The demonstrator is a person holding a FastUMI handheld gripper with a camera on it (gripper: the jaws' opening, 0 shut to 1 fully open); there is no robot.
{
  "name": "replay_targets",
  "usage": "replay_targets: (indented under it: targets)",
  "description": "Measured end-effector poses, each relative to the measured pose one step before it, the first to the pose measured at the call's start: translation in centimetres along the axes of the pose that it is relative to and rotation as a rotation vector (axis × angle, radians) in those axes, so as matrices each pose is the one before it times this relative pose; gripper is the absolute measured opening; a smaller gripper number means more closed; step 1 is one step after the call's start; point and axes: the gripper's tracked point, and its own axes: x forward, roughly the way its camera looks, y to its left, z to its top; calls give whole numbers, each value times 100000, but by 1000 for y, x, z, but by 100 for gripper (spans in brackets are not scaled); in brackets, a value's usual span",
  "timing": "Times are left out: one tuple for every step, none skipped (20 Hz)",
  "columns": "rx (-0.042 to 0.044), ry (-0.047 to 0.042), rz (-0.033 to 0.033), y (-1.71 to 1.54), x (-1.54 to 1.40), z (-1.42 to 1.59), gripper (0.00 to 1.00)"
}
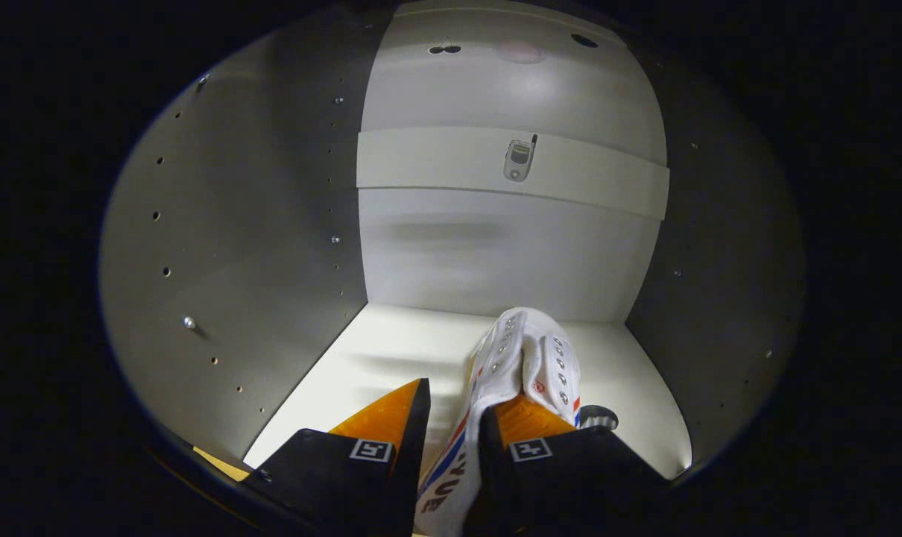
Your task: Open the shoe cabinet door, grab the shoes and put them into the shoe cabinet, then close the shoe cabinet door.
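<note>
Inside, the gripper (451, 418) has its fingers parted around a white shoe (522, 358); whether both press it is unclear. Beneath lies the cabinet (235, 261) floor, pale and bare; a cross rail (436, 158) spans the back.

Cabinet interior (496, 253): gripper reaches inside, between the left side wall (235, 261) and the right side wall (719, 283).
Bottom panel (391, 350): lies below and ahead of the fingers, running to the back wall.
Horizontal rail (436, 158): spans the back wall from side to side, above the bottom panel.
Small fitting (519, 158): mounted on the rail, right of its middle.
Shoe (518, 358): sits between the fingers, extending beyond their tips toward the back wall, over the bottom panel.
Gripper (462, 406): fingers apart; right finger lies against the shoe, left finger stands clear of it.
</note>
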Motion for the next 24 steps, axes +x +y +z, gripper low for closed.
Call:
replay_targets:
  targets:
    - [766, -900, 85, 105, -577, 260, 46]
    - [855, -960, -16, 25, -578, 197, 51]
    - [1000, -468, 46, 89, -721, 84, 56]
    - [426, -356, -410, -4, -520, 15, 60]
    - [356, 189, -603, -31, -460, -78, 68]
    - [159, -272, 330, 168, -662, 61, 73]
    - [-17, -842, -777, -118, -711, 264, 77]
    - [92, -951, -177, 67, -727, 280, 81]
    - [211, -1294, -268, 2, -872, 411, 85]
    - [337, -1349, -392, -84, -971, 477, 86]
    - [872, -2126, -536, -61, -1143, 671, 92]
    - [779, -1787, -160, 12, -1279, 643, 97]
    - [543, -1963, -211, 47, -1334, 772, 99]
    - [191, -1681, -95, 123, -1626, 607, 99]
    - [-67, -1325, 12, 198, -1630, 513, 99]
    - [93, -1681, -240, 93, -1736, 390, 99]
    - [380, -1463, 161, 271, -1902, 378, 99]
    - [694, -1961, 335, 334, -2121, 428, 99]
    - [457, -1554, 508, 395, -2239, 306, 99]
    - [90, -1455, -377, 57, -2324, 279, 99]
    - [27, -1555, -871, 76, -2294, 247, 99]
    - [354, -1018, -457, 108, -2203, 212, 99]
    - [893, -1490, -126, 107, -2160, 319, 98]
    - [1302, -1180, 240, -19, -2079, 368, 99]
